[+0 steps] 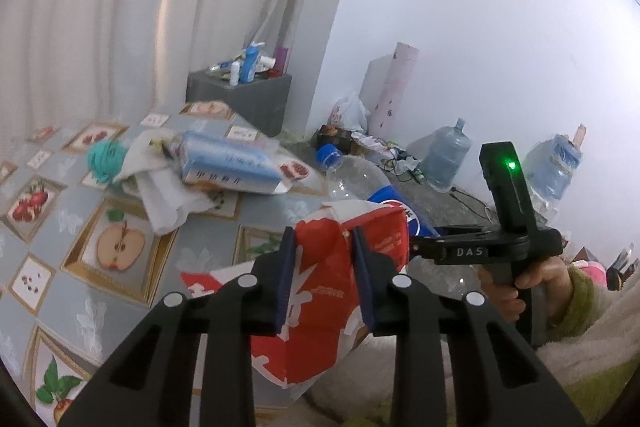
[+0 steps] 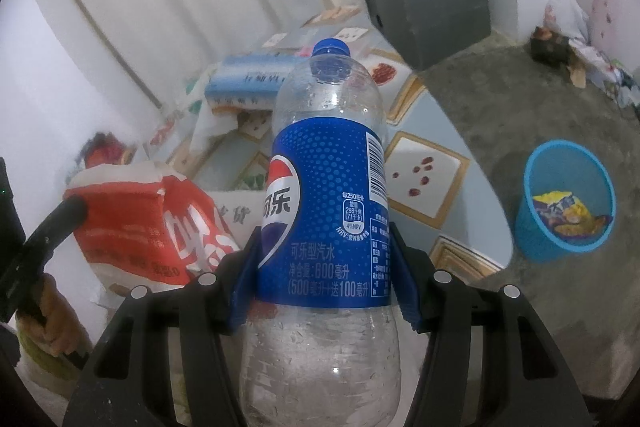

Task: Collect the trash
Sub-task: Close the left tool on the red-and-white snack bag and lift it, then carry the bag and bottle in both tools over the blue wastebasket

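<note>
Left gripper (image 1: 323, 259) angled downward over table, blue pads pinching crumpled red-and-white paper bag (image 1: 320, 291); bag creased, hanging lifted above tablecloth (image 1: 60, 267).

Right gripper (image 2: 325, 267) tilted more steeply down, clamped on label of clear plastic bottle (image 2: 326, 211); bottle's long axis runs along fingers, blue cap away from camera, walls beaded with droplets.

Glossy fruit-print tablecloth behind, carrying blue-white carton (image 1: 230, 165) and tissues.

Blue mesh bin (image 2: 568, 201) on grey floor to right, wrappers inside.
</note>
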Available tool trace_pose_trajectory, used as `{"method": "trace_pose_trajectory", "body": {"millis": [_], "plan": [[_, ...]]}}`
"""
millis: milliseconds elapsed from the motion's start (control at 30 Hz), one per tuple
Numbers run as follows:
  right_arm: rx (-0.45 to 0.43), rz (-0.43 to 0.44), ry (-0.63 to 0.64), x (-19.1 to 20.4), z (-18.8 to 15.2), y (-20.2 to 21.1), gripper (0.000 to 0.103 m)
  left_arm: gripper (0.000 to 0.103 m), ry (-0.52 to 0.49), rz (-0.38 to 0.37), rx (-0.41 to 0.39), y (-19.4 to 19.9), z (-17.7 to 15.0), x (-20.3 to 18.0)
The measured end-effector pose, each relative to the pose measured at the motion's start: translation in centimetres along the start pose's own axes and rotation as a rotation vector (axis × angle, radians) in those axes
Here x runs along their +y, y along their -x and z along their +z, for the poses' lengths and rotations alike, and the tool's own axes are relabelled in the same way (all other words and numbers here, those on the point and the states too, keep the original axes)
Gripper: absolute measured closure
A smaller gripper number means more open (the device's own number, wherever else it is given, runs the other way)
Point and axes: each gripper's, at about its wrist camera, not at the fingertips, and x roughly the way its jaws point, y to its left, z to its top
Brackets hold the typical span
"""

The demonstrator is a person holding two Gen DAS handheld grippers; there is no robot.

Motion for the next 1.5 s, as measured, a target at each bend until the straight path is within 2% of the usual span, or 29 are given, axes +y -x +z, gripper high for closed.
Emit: {"method": "trace_pose_trajectory", "body": {"millis": [200, 467, 633, 767, 867, 967, 1133, 1233, 1300, 1367, 1433, 1500], "plan": [[-0.075, 0.013, -0.061, -2.1, 0.1, 2.4, 0.048, 0.077, -0.101, -0.016, -0.042, -0.7, 2.5, -3.5], [-0.206, -0.043, -0.184, -8.7, 1.6, 6.8, 0.048, 0.078, -0.249, -0.122, -0.072, -5.8, 7.3, -9.6], [-0.283, -0.111, -0.272, -14.2, 3.3, 9.1, 0.048, 0.078, -0.351, -0.233, -0.071, -12.0, 11.2, -14.5], [-0.324, -0.151, -0.335, -18.2, 4.5, 10.0, 0.048, 0.078, -0.367, -0.327, -0.067, -17.7, 14.8, -17.1], [-0.336, -0.196, -0.376, -21.2, 5.4, 9.5, 0.048, 0.078, -0.389, -0.372, -0.048, -22.5, 16.4, -18.9], [-0.318, -0.239, -0.421, -25.0, 5.7, 8.2, 0.048, 0.078, -0.418, -0.392, -0.020, -26.9, 16.6, -20.9], [-0.237, -0.293, -0.520, -31.3, 5.4, 3.9, 0.048, 0.077, -0.435, -0.403, 0.102, -36.4, 15.1, -23.0], [-0.173, -0.328, -0.568, -34.8, 4.2, 0.5, 0.047, 0.076, -0.441, -0.386, 0.221, -42.3, 13.5, -23.3], [-0.112, -0.330, -0.600, -37.4, 3.1, -2.4, 0.044, 0.070, -0.403, -0.381, 0.335, -46.6, 12.4, -23.2], [-0.053, -0.339, -0.631, -39.1, 1.8, -4.7, 0.044, 0.055, -0.322, -0.361, 0.485, -51.1, 11.2, -22.7], [0.015, -0.360, -0.658, -40.8, 0.3, -7.3, 0.043, 0.052, -0.274, -0.305, 0.551, -53.8, 10.1, -22.3], [0.044, -0.363, -0.682, -41.5, -1.0, -8.1, 0.041, 0.052, -0.240, -0.271, 0.573, -55.1, 9.5, -22.3]]}}
